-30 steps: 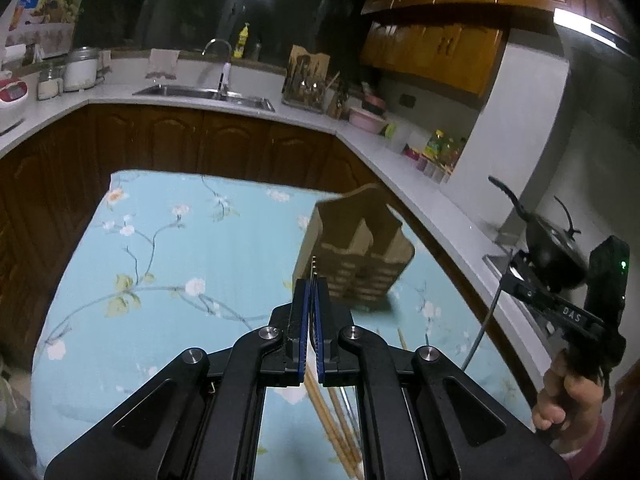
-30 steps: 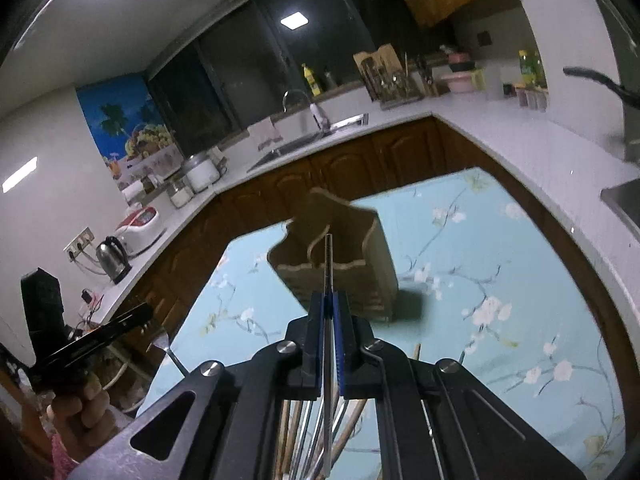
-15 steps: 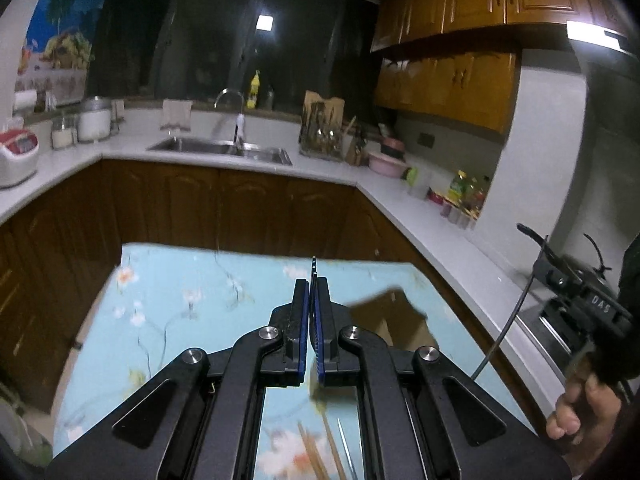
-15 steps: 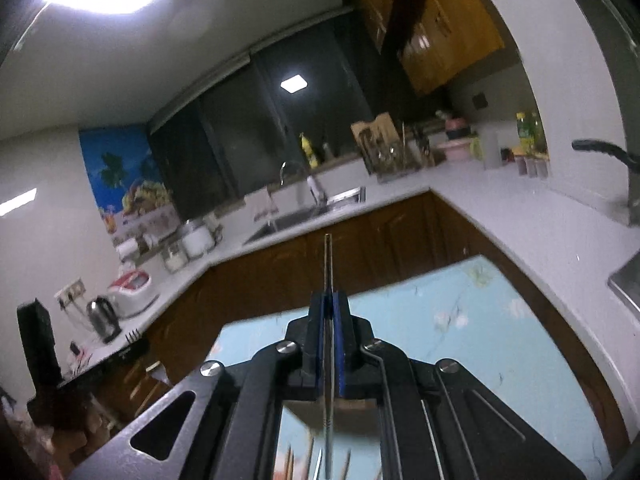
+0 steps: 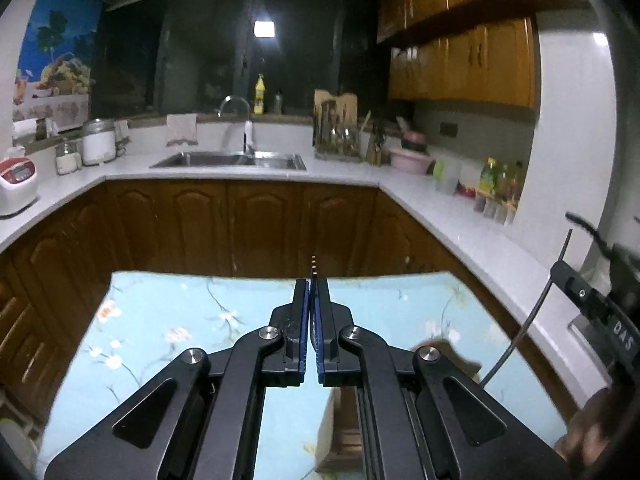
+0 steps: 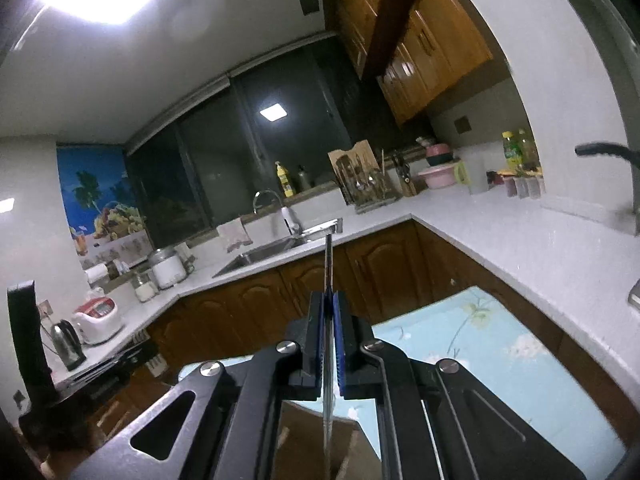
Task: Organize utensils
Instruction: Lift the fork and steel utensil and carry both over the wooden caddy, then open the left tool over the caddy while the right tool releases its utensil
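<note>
My left gripper (image 5: 314,286) is shut on a thin utensil; only its small tip (image 5: 313,264) shows past the blue pads, like fork tines seen edge-on. My right gripper (image 6: 329,300) is shut on a slim metal utensil (image 6: 328,260) that stands up past the fingertips and runs down between the fingers. The wooden utensil holder (image 5: 340,432) lies low beneath the left gripper's fingers, mostly hidden; its top also shows under the right gripper (image 6: 304,436). Both grippers are raised above the table with the light-blue floral cloth (image 5: 180,320).
White counters wrap around the table: a sink (image 5: 228,160) at the back, a utensil rack (image 5: 336,136), a pink bowl (image 5: 410,158), bottles (image 5: 496,184) on the right, a rice cooker (image 5: 16,184) on the left. The right hand's gripper (image 5: 600,312) shows at the right edge.
Both grippers have lifted and tilted up, so the table and wooden holder have dropped low in both views. Each still grips its utensil. The loose utensils on the cloth are out of sight.
</note>
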Available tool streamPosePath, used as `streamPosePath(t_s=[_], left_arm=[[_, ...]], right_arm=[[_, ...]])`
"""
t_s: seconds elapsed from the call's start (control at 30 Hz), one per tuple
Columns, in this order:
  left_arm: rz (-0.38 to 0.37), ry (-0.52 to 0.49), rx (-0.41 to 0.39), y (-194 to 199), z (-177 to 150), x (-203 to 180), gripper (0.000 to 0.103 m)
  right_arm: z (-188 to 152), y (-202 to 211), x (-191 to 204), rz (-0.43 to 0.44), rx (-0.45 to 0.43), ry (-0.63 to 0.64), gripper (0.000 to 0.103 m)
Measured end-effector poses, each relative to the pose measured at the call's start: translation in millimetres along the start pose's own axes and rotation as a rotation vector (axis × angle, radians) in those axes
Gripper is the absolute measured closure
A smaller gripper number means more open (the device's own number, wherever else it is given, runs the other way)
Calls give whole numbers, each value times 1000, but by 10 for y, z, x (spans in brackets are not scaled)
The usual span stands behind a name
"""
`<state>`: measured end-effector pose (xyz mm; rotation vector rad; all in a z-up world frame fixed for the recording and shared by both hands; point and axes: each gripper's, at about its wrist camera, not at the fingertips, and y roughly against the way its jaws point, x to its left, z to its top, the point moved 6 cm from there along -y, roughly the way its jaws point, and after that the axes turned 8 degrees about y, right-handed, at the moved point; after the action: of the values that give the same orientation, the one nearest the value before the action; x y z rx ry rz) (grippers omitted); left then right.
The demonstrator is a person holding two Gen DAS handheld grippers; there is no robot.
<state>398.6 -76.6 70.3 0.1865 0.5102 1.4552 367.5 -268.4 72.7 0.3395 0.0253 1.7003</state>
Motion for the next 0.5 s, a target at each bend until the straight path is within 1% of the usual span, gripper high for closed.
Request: streamPosePath(t_s=[0.07,0.2,0.33,0.5], left_arm=[[-7,-2,17,-101,-116,-35,101],[6,-20,50,-245,-302,-94,101],[6,-48,81,-320,-451,-142,101],[-6,-69,105,-332,-481,-219,100]], right_arm=[[-138,-43,-22,3,-4,-2,98],[-340,-97,-96,-12,8,-9,98],[-418,-152,-166,-15,50,-34,98],[-470,-224,-189,-1,97,-33,98]])
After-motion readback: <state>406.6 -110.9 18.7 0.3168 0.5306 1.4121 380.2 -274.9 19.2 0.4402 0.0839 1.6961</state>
